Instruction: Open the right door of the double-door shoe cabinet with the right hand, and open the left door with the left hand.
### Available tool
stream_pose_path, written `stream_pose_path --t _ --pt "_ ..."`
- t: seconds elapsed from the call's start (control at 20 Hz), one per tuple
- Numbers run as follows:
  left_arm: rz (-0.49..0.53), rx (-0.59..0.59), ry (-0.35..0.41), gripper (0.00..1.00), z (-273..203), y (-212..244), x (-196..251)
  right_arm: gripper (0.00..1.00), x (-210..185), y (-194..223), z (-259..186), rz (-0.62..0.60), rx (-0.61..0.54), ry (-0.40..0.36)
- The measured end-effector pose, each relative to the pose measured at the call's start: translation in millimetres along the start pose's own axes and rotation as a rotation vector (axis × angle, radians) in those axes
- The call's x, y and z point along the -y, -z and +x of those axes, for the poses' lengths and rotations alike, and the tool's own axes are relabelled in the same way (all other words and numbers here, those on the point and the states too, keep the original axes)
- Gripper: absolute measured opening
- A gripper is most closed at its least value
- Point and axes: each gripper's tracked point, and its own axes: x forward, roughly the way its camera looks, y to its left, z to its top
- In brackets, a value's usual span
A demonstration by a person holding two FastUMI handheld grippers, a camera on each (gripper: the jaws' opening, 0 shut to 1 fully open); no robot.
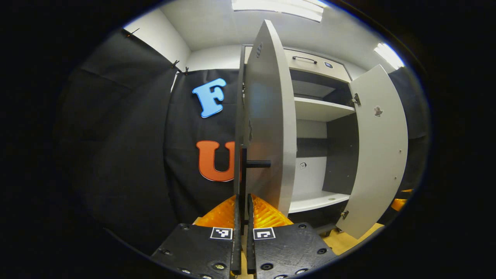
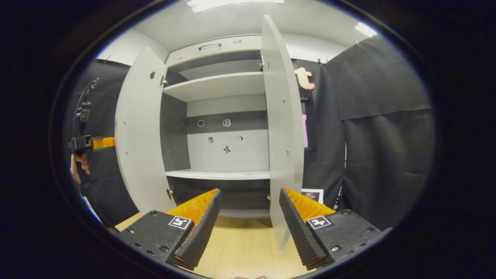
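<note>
Clamping the dark handle [image 1: 257, 164] of the left door [image 1: 269, 116], the left gripper [image 1: 243, 217] has its fingers nearly together at bottom centre of the left gripper view.
Pale grey and edge-on, that door rises straight above the gripper; the right door [image 1: 381, 151] stands swung wide at the right. In the right gripper view the right gripper [image 2: 248, 217] gapes wide, holding nothing, below the shoe cabinet [image 2: 221, 87] with its white shelves, the right door [image 2: 282, 128] just above its finger, wooden floor [image 2: 240, 244] beneath.
</note>
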Motion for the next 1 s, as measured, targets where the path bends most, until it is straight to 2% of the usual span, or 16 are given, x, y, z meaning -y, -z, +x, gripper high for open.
stream_pose_path --t 0.1,0.2,0.25,0.3,0.4,0.5,0.6,0.7,0.8,1.0 --pt "-0.003 0.011 -0.081 0.05 -1 -4 -31 0.93 -3 -2 2 -0.010 0.001 -0.012" --pt "-0.062 0.007 -0.030 0.00 0 -5 -29 0.94 -3 -1 2 -0.022 -0.001 -0.021" --pt "-0.099 0.018 0.001 0.00 3 -9 -24 0.94 -2 -1 1 -0.026 -0.005 -0.022" --pt "-0.124 0.021 0.010 0.05 4 -8 -29 0.93 -3 0 0 -0.025 -0.010 -0.024" --pt "-0.201 0.013 0.014 0.05 -2 -3 -27 0.94 -7 -1 0 -0.007 -0.004 -0.028" --pt "-0.252 0.027 -0.054 0.05 -29 5 -38 0.94 -4 1 0 0.003 -0.002 -0.014" --pt "-0.239 0.066 -0.130 0.00 -58 14 -40 0.94 5 2 -1 -0.009 -0.012 0.017" --pt "-0.205 0.079 -0.111 0.00 -69 20 -13 0.92 14 3 -1 -0.021 -0.019 0.046" --pt "-0.166 0.068 -0.035 0.00 -64 30 34 0.94 19 2 2 -0.026 -0.026 0.067" --pt "-0.091 0.005 0.061 0.00 -53 60 108 0.94 6 -3 3 0.002 -0.004 0.031"
